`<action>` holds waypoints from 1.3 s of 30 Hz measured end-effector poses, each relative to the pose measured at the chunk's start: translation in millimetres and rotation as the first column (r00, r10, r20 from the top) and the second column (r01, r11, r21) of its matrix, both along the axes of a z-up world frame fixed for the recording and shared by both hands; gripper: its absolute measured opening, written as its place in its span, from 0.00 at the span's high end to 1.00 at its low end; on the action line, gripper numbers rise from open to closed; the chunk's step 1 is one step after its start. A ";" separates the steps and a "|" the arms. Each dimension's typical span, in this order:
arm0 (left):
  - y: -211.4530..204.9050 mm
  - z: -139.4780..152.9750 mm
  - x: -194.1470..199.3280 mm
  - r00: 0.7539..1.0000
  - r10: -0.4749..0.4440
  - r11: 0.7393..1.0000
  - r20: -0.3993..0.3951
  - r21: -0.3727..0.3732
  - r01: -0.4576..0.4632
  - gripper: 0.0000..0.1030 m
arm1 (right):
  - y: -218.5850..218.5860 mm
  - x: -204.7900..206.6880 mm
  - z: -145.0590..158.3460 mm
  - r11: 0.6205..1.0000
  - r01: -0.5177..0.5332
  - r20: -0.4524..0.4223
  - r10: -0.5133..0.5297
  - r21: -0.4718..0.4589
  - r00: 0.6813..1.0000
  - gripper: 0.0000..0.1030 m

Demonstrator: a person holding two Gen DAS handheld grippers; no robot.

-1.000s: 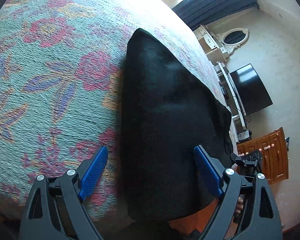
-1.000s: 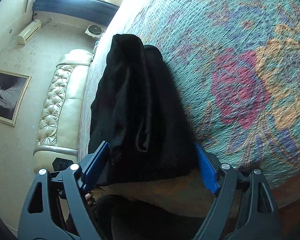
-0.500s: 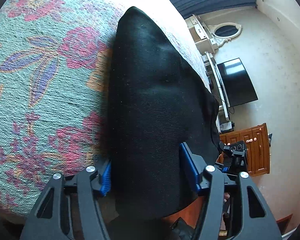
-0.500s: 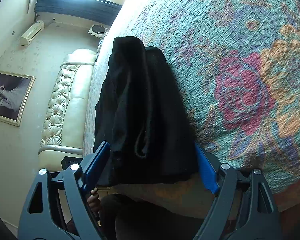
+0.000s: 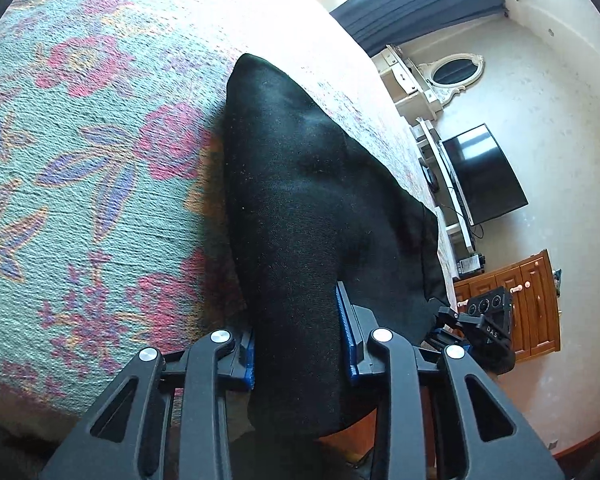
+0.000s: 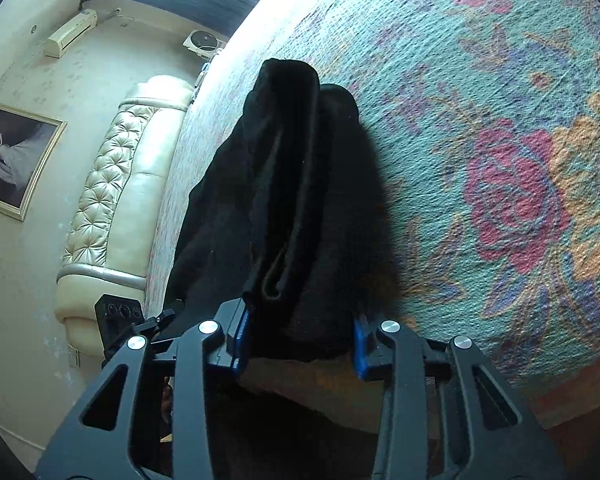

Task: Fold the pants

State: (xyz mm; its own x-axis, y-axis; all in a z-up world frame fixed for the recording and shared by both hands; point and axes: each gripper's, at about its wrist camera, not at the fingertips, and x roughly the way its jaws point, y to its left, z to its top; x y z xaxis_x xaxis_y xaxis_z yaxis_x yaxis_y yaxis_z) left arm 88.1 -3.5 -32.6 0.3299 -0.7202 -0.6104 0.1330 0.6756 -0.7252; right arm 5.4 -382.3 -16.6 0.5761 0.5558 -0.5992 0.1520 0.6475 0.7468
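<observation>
Left wrist view: the black pants point(image 5: 300, 208) lie folded in a long strip on a bed covered by a floral bedspread point(image 5: 92, 168), close to its right-hand edge, and their near end hangs over the edge toward the camera. The left gripper point(image 5: 298, 344) has just been closing, and its blue pads point(image 5: 346, 332) now press on the bunched near end of the pants from both sides, so the cloth is pinched between narrow jaws. Beyond the bed stand a television point(image 5: 482, 174), an oval mirror point(image 5: 454, 72) and a wooden cabinet point(image 5: 516, 304). A dark curtain point(image 5: 416, 4) hangs at the far wall. The other gripper's black body shows just beside the pants at the lower right.

Right wrist view: the same pants point(image 6: 288, 200) show their layered side, with a folded hem visible near the close end. The right gripper point(image 6: 298, 340) has also just been closing; its pads point(image 6: 240, 336) sit tight against the cloth on both sides and hold the near end. To the left are a cream tufted headboard point(image 6: 112, 208), a framed picture point(image 6: 16, 156) and an air conditioner point(image 6: 70, 34) on the wall.
</observation>
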 end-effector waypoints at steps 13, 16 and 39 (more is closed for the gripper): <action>45.8 -6.9 -5.9 0.994 0.064 0.997 -0.088 0.057 -0.059 0.43 | 40.7 21.4 -15.0 0.996 -0.094 -0.049 0.094 0.010 0.994 0.47; 61.1 2.0 -10.0 0.992 0.096 0.994 -0.080 0.064 -0.091 0.33 | 34.5 18.5 -17.2 0.995 -0.098 -0.048 0.100 0.031 0.994 0.39; 11.5 -2.7 45.7 0.999 -0.019 0.990 0.034 0.140 0.014 0.57 | 33.2 72.5 -26.0 0.992 -0.128 0.003 0.128 0.006 0.992 0.57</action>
State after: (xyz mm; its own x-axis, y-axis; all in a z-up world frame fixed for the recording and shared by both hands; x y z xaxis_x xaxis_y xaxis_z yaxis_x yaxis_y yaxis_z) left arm 133.8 8.0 -35.3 0.3417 -0.6343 -0.6935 0.1688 0.7674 -0.6186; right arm 77.9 -349.2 -42.6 0.5013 0.6288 -0.5944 0.0665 0.6569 0.7510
